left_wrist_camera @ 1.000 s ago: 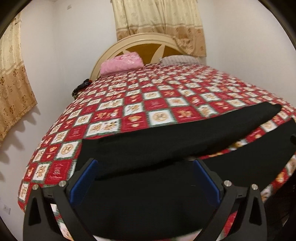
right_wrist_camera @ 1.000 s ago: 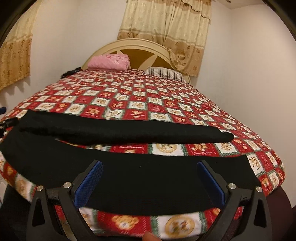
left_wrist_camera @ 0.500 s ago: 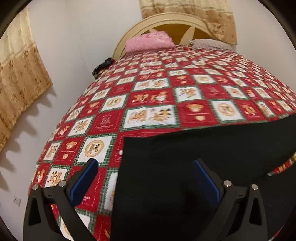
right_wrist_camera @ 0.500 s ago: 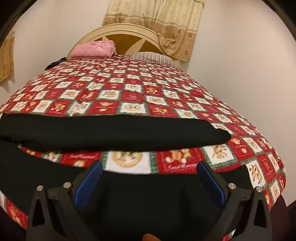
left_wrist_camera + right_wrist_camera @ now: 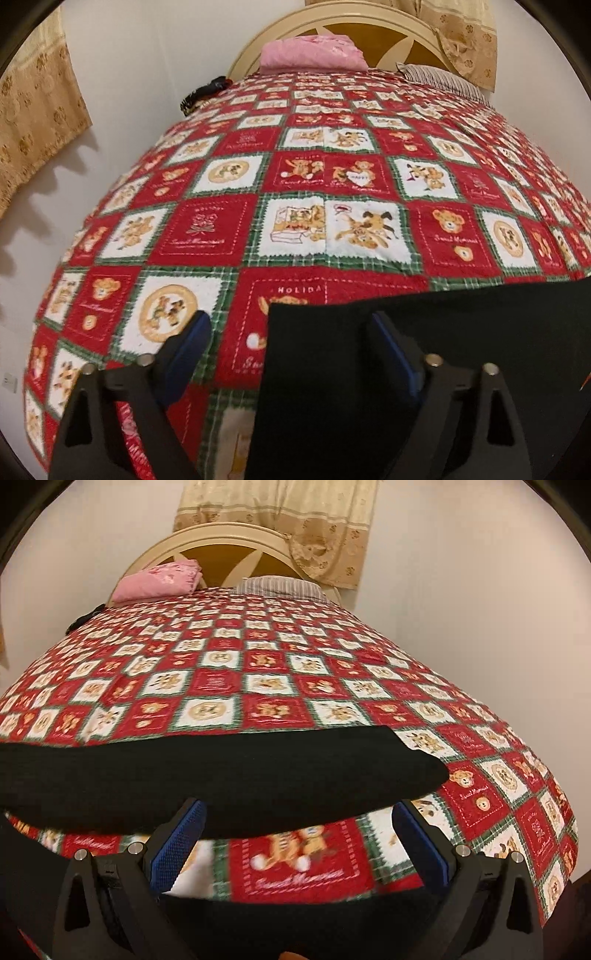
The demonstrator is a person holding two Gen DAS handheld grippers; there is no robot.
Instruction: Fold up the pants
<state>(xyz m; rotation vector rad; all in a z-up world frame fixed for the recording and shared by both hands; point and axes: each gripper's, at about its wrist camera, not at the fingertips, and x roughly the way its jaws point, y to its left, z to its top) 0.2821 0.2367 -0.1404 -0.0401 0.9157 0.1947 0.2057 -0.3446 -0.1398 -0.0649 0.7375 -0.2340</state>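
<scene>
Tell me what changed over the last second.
Both claws swung and closed in: the left claw now straddles the left edge of the black pants, the right claw looks past the far leg's end. Both remain open, gripping nothing. The pants and pink bundle stayed put.

We counted one pair of black pants (image 5: 424, 332), one patchwork quilt (image 5: 332, 184), one pink folded bundle (image 5: 314, 51), one striped pillow (image 5: 280, 587) and one headboard (image 5: 221, 539). We logged two grippers, the left gripper (image 5: 290, 332) and the right gripper (image 5: 299, 821), each with two blue-padded fingers spread apart. We noted two curtains (image 5: 33, 110) in the left wrist view and one dark object (image 5: 203, 94) at the quilt's far left edge.
</scene>
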